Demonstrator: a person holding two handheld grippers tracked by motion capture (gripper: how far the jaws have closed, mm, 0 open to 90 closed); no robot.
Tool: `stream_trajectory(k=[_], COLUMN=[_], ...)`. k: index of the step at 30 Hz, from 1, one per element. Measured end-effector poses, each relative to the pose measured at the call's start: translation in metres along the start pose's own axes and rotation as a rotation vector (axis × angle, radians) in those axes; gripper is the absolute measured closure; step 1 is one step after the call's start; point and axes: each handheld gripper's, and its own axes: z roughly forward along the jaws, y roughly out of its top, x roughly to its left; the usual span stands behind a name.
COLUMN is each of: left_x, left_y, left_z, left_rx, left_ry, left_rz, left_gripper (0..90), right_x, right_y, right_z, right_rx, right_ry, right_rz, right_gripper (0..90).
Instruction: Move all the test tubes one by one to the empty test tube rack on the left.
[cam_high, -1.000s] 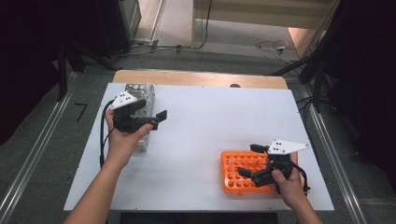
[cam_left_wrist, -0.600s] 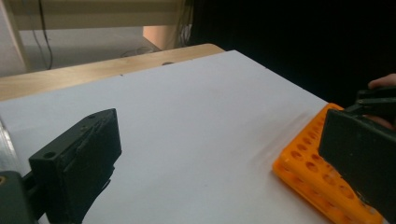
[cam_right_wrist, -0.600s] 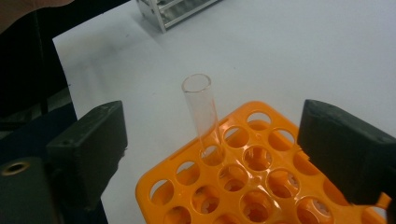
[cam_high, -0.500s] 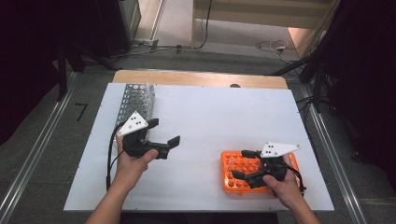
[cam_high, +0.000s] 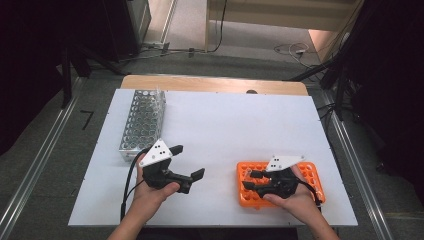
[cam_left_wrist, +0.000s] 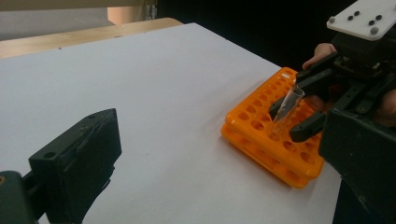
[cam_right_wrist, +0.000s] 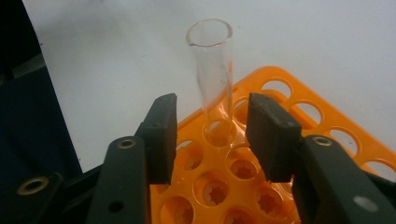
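The right gripper (cam_right_wrist: 212, 128), jaws just closing around the glass tube (cam_right_wrist: 212, 70) in the orange rack (cam_right_wrist: 299, 121), should squeeze gently, then lift straight. The left gripper (cam_high: 186, 165) waits wide open.

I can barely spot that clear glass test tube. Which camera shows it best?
The right gripper view: the clear glass test tube stands close up in the orange plastic rack. The left gripper view shows it small and tilted; the high view hardly shows it.
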Motion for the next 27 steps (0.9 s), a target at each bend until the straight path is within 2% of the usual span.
stream_trajectory(k=[5,10,14,17,20,27], left_x=[-0.004,-0.007,-0.009,-0.009,-0.011,-0.014], left_y=[0.0,-0.001,0.0,0.0,0.001,0.001], left_z=[0.004,0.005,0.006,0.006,0.006,0.007], left_rx=[0.006,0.009,0.015,0.018,0.017,0.019], left_ry=[-0.01,-0.014,-0.012,-0.013,-0.017,-0.019], left_rz=[0.006,0.015,0.014,0.011,0.016,0.03], left_gripper=[0.0,0.0,0.0,0.0,0.0,0.0], right_x=[0.002,0.005,0.008,0.008,0.008,0.012], right_y=[0.001,0.003,0.004,0.004,0.006,0.015], right_z=[0.007,0.01,0.012,0.011,0.007,-0.013], right_rx=[0.035,0.036,0.035,0.038,0.03,-0.046], right_ry=[-0.033,-0.057,-0.09,-0.097,-0.096,-0.096], right_rz=[-0.017,-0.033,-0.067,-0.062,-0.055,-0.039], right_gripper=[62.2,67.0,72.8,73.2,73.4,73.5])
